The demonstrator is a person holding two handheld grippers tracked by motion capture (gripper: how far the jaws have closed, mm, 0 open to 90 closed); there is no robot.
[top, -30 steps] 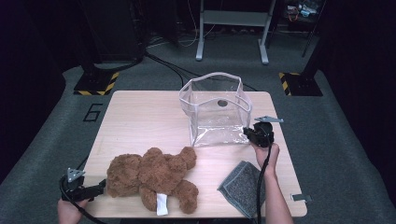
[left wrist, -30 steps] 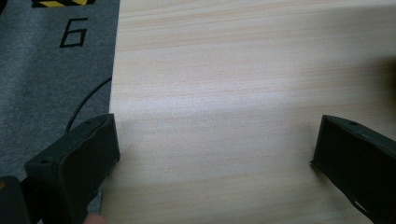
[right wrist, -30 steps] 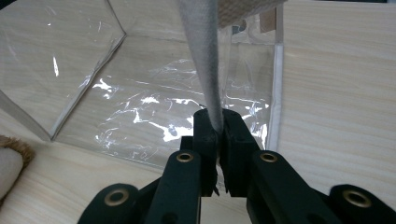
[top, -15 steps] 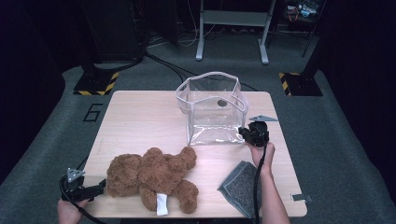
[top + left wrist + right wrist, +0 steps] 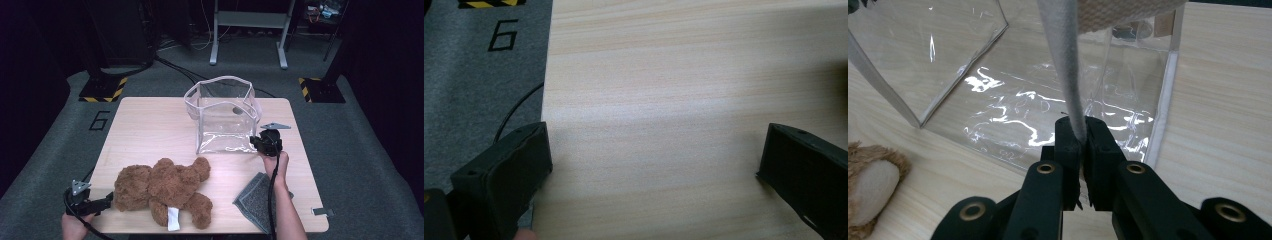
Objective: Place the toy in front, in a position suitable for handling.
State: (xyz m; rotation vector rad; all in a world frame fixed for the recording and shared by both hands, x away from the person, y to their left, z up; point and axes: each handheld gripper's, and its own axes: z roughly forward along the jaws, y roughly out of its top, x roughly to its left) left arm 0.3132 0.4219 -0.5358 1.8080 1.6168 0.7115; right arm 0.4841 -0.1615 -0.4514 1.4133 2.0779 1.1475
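Right now your right claw is clamped tight on the grey fabric rim of the clear, soft plastic pouch with pale trim, which stands open-topped toward the far side of the light wooden desk; the pinch sits at the pouch's near right corner. Just behind your right hand lies a grey felt-like flat pouch at the desk's near edge. Left of it sprawls a brown plush teddy bear. Your left claw hovers beside the bear's head, jaws spread wide, gripping nothing.
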